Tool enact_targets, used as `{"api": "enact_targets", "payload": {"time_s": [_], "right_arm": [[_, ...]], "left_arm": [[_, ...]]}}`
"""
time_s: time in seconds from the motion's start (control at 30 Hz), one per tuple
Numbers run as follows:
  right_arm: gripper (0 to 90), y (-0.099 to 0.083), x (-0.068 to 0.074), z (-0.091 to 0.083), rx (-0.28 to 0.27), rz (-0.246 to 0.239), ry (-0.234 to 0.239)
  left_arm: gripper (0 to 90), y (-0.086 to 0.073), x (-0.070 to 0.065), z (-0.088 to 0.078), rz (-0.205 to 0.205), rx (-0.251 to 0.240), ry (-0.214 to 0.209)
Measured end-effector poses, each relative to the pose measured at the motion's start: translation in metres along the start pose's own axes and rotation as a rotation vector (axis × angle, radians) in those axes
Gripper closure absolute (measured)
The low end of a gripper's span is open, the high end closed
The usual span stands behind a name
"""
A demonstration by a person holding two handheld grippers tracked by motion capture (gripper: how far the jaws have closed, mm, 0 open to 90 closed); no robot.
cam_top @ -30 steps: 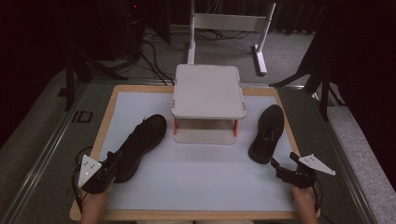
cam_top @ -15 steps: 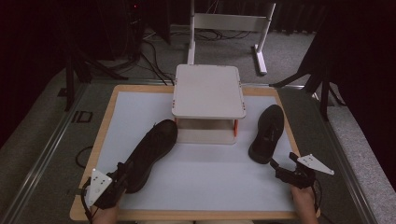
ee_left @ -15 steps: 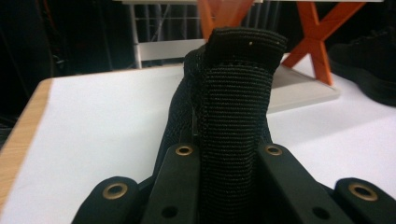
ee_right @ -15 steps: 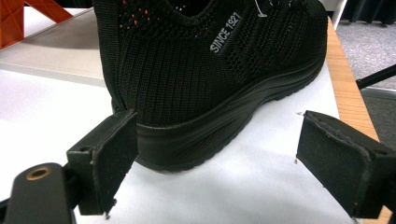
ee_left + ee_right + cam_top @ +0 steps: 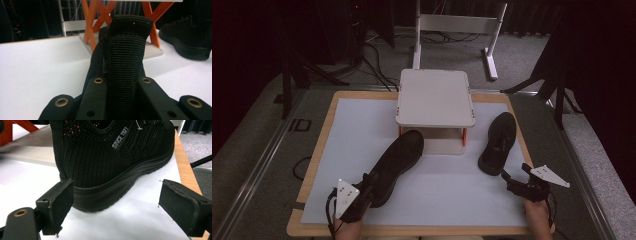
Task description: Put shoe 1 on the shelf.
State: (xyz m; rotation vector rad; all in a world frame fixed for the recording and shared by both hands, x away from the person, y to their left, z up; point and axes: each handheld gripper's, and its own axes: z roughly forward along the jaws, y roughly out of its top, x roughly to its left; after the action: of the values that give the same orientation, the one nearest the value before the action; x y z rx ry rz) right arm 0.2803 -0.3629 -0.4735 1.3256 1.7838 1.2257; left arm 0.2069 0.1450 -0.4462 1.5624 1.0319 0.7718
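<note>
on the white mat, the left gripper (image 5: pixel 362 192) clamps the heel tab of a black knit shoe (image 5: pixel 394 165) lying toe-first toward the white stand (image 5: pixel 435 97); the right gripper (image 5: pixel 518 176) gapes wide behind the second black shoe's (image 5: pixel 498 142) heel.

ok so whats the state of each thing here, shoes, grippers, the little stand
left hand-held gripper: shut on the heel tab of the left shoe
left shoe: gripped at the heel, toe at the foot of the stand
right hand-held gripper: open, jaws either side of the right shoe's heel, not pressing
right shoe: upright on its sole on the white mat, not gripped
white stand: upright, top bare
</note>
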Motion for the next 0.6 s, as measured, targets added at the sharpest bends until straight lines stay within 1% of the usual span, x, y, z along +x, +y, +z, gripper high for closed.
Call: {"api": "enact_targets", "payload": {"time_s": [0.03, 0.13, 0.17, 0.23, 0.37, 0.4, 0.47, 0.57, 0.6], "right_arm": [[12.3, 0.000, 0.000, 0.000, -0.001, 0.001, -0.001], [12.3, 0.000, 0.000, 0.000, -0.002, 0.000, 0.001], [12.3, 0.000, 0.000, 0.000, -0.002, 0.000, 0.002], [12.3, 0.000, 0.000, 0.000, -0.003, -0.001, 0.003], [12.3, -0.001, 0.001, -0.001, -0.014, -0.003, -0.001], [12.3, -0.001, 0.001, -0.001, -0.019, -0.004, -0.004], [12.3, -0.001, 0.000, -0.001, -0.025, -0.004, -0.008], [12.3, -0.001, 0.000, -0.002, -0.026, 0.000, -0.004], [12.3, -0.001, 0.000, -0.001, -0.026, 0.000, -0.003]], "left_arm": [[84.8, 0.002, -0.006, 0.008, 0.002, -0.003, 0.007], [84.7, 0.007, -0.013, 0.020, -0.012, -0.006, 0.010], [84.7, 0.008, -0.015, 0.023, -0.009, -0.006, 0.012], [84.7, 0.011, -0.019, 0.031, -0.022, -0.008, 0.017], [84.7, 0.015, -0.026, 0.047, -0.043, -0.016, 0.049], [84.7, 0.017, -0.028, 0.050, -0.036, -0.014, 0.060], [84.7, 0.019, -0.032, 0.058, -0.047, -0.014, 0.078], [84.6, 0.020, -0.037, 0.068, -0.054, -0.022, 0.084], [84.6, 0.020, -0.038, 0.072, -0.048, -0.021, 0.086]]}}
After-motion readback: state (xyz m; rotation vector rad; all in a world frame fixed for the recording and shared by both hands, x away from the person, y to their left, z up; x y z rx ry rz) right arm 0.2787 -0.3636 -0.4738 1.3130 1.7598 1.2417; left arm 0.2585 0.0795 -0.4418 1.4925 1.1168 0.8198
